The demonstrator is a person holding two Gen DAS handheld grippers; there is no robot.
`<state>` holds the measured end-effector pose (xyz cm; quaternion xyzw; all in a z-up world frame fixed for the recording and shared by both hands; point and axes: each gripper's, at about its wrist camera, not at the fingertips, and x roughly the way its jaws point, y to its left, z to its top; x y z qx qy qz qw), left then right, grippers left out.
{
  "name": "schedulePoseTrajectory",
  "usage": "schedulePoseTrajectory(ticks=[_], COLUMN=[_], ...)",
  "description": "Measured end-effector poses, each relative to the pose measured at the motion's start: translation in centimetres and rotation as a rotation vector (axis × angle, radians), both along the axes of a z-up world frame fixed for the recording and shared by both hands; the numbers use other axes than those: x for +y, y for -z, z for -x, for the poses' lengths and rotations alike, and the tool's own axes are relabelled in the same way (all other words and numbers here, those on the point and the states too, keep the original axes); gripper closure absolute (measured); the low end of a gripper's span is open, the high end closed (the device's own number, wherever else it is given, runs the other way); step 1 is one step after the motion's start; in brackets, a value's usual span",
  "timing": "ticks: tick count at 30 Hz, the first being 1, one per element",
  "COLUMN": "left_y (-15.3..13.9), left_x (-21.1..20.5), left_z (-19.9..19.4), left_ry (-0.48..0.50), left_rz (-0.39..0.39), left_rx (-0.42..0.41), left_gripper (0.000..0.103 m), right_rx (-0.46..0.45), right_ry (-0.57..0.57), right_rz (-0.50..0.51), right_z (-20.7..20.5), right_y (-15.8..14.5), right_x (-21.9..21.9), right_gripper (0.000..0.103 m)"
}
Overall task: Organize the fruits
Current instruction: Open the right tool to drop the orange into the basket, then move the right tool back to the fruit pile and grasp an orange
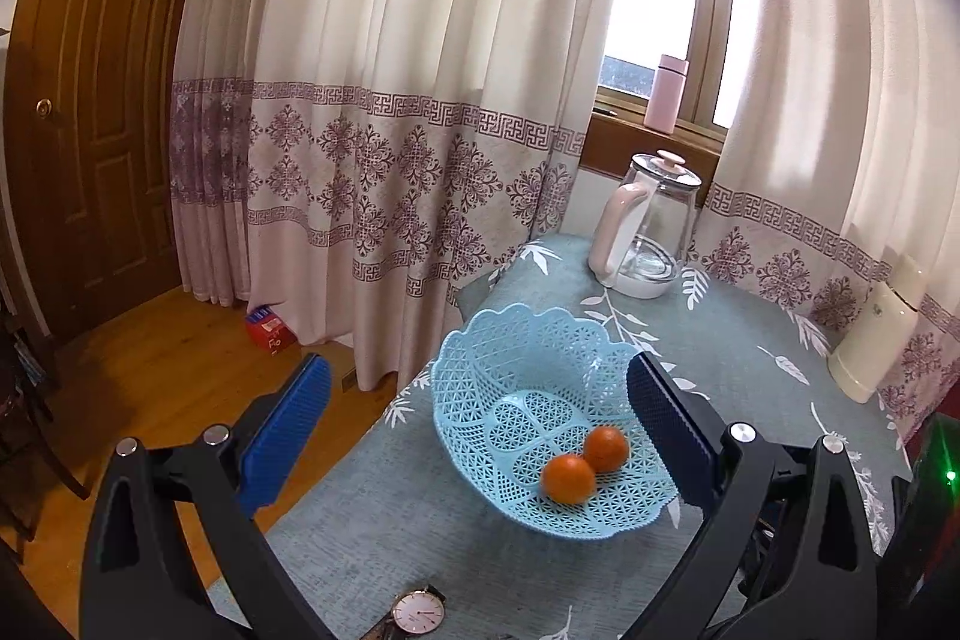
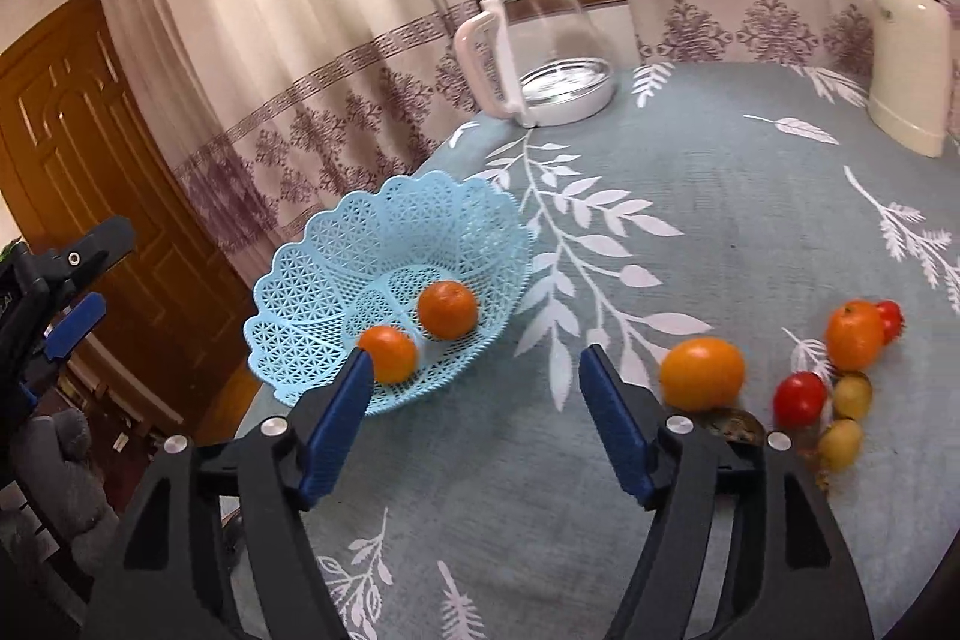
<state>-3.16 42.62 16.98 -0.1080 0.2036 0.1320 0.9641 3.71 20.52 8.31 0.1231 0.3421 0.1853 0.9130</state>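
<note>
A light blue lattice basket [image 1: 480,370] [image 2: 312,256] stands near the table's left edge and holds two oranges [image 1: 567,478] [image 2: 447,309]. My left gripper [image 1: 480,388] hovers open above and in front of the basket, nothing between its fingers. My right gripper [image 2: 474,370] is open and empty over the tablecloth, just right of the basket. To its right lie a large orange [image 2: 702,373], a smaller orange [image 2: 855,333], two red tomatoes [image 2: 798,398] and two small yellow fruits [image 2: 840,445].
A glass kettle with a white handle [image 1: 645,232] [image 2: 540,52] stands at the table's back, a cream jug [image 2: 909,70] at the back right. A wristwatch [image 1: 418,613] lies at the near edge. Curtains hang behind; a wooden door and floor lie left.
</note>
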Motion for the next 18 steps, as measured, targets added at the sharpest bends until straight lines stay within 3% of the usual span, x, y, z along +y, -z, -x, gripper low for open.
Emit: schedulePoseTrajectory(ticks=[3, 18], left_y=[-0.2, 0.0], left_x=[-0.1, -2.8], left_z=[0.3, 0.2], left_ry=[0.007, 0.069], left_rz=[0.001, -0.041], left_rx=[-0.009, -0.006], left_gripper=[0.003, 0.003], right_rx=[-0.007, -0.008], right_ry=[0.024, 0.227], right_rz=[0.0, -0.026], right_z=[0.4, 0.6], right_y=[-0.2, -0.3], right_x=[-0.9, -8.7], right_gripper=[0.027, 0.027])
